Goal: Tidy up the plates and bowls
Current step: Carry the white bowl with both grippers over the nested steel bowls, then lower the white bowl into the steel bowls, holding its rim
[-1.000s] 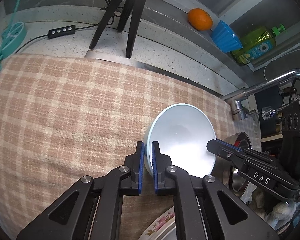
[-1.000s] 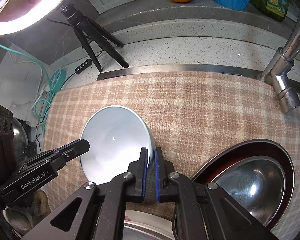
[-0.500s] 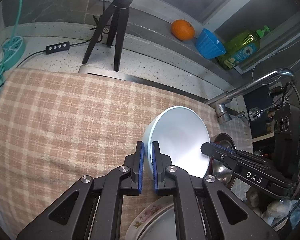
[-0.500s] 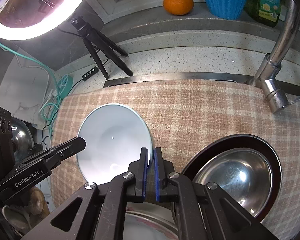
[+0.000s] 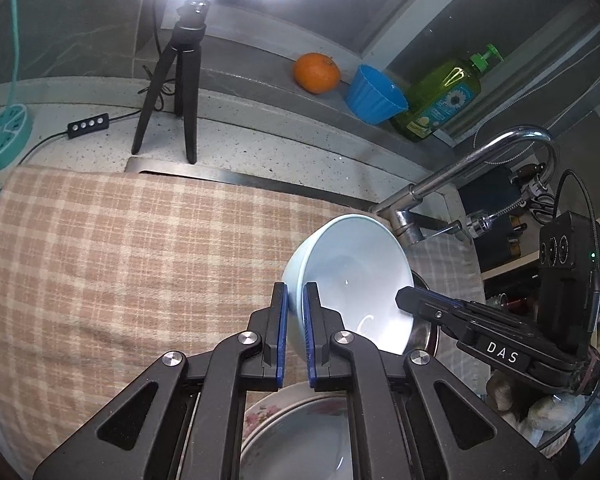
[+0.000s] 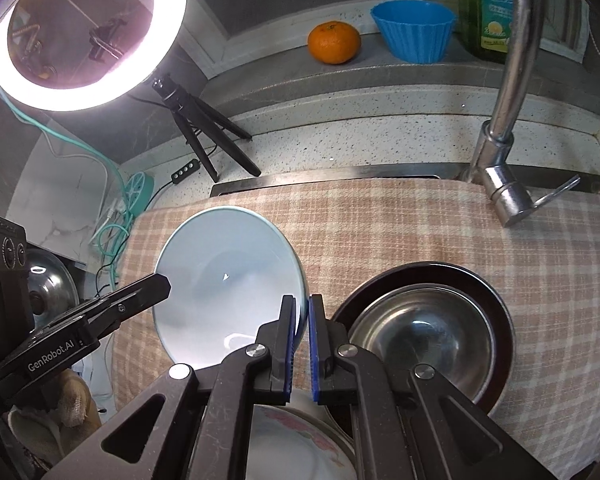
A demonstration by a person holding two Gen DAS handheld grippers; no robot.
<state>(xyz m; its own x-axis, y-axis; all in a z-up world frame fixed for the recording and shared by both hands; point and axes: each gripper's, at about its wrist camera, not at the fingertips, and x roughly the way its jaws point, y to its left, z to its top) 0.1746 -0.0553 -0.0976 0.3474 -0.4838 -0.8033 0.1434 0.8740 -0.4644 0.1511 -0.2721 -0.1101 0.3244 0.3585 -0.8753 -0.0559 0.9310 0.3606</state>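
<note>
A pale blue bowl [image 5: 356,272] [image 6: 220,276] hangs tilted above the checked cloth, held from both sides. My left gripper [image 5: 295,304] is shut on its left rim, and my right gripper [image 6: 302,312] is shut on the opposite rim. Each gripper also shows in the other's view, the right gripper [image 5: 404,300] and the left gripper [image 6: 160,282] at the bowl's edge. Below lies a floral plate [image 5: 300,440] [image 6: 292,440]. A steel bowl [image 6: 420,344] sits inside a dark plate [image 6: 500,304] at the right.
A checked cloth [image 5: 120,260] covers the sink area. The tap [image 6: 500,168] rises at the right rear. A tripod [image 5: 180,92] with a ring light [image 6: 80,92] stands behind. An orange [image 6: 334,42], a blue cup [image 6: 414,30] and a soap bottle [image 5: 440,100] line the ledge.
Both grippers have risen with the blue bowl between them. It now hangs higher over the cloth, and more of the floral plate shows underneath.
</note>
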